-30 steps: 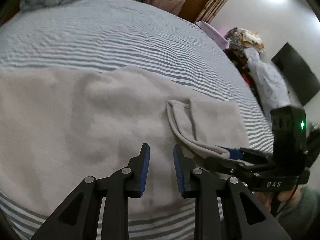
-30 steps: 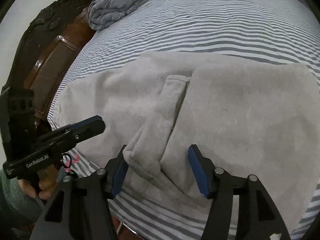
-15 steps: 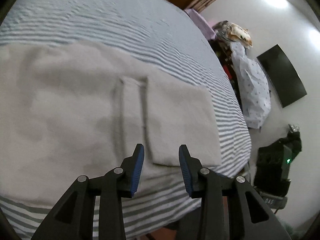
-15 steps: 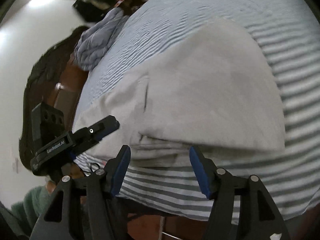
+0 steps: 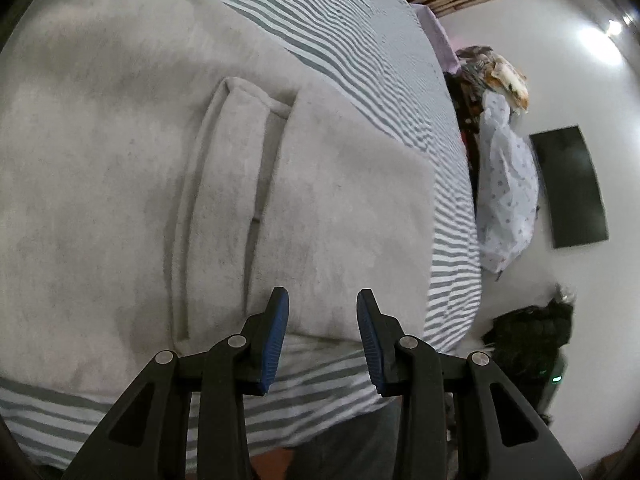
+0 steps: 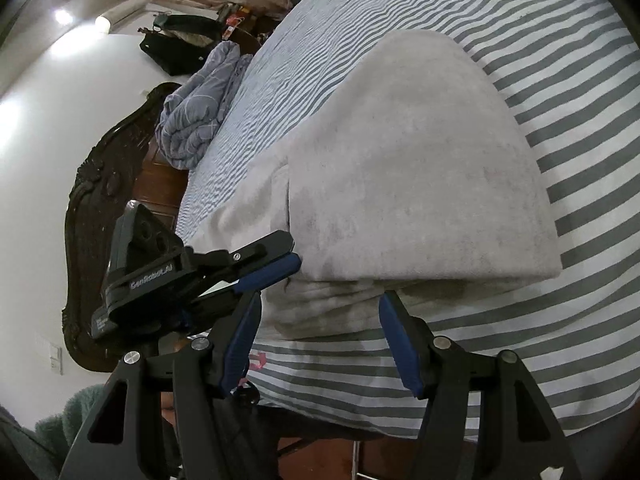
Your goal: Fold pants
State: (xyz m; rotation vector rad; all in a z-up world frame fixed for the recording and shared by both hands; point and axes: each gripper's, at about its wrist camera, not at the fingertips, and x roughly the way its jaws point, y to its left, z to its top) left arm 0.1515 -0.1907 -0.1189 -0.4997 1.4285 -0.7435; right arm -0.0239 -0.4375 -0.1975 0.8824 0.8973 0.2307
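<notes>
**Grey pants folded at the near edge of a striped bed**

The bed (image 5: 360, 28), covered in a grey-and-white striped sheet, fills most of both views and curves away toward the upper part of each frame. White walls close the room. In the right wrist view a dark carved wooden headboard (image 6: 92, 248) runs down the left side, with a crumpled blue-grey blanket (image 6: 200, 108) bunched against it at upper left. In the left wrist view a black wall screen (image 5: 572, 188) hangs at right, beside a pale patterned cloth (image 5: 508, 192) draped over clutter.

The pants (image 5: 200, 184), light grey and fleecy, lie flat on the sheet near the bed's lower edge, folded into layers; a folded-over panel with a straight edge sits on top at centre-right.

The left gripper (image 5: 320, 336) hovers at bottom centre over the pants' near edge, its blue-padded jaws apart and holding nothing. The right gripper (image 6: 320, 340) sits low in its own frame, jaws spread wide on either side of the folded stack's near edge, not closed on it.
</notes>
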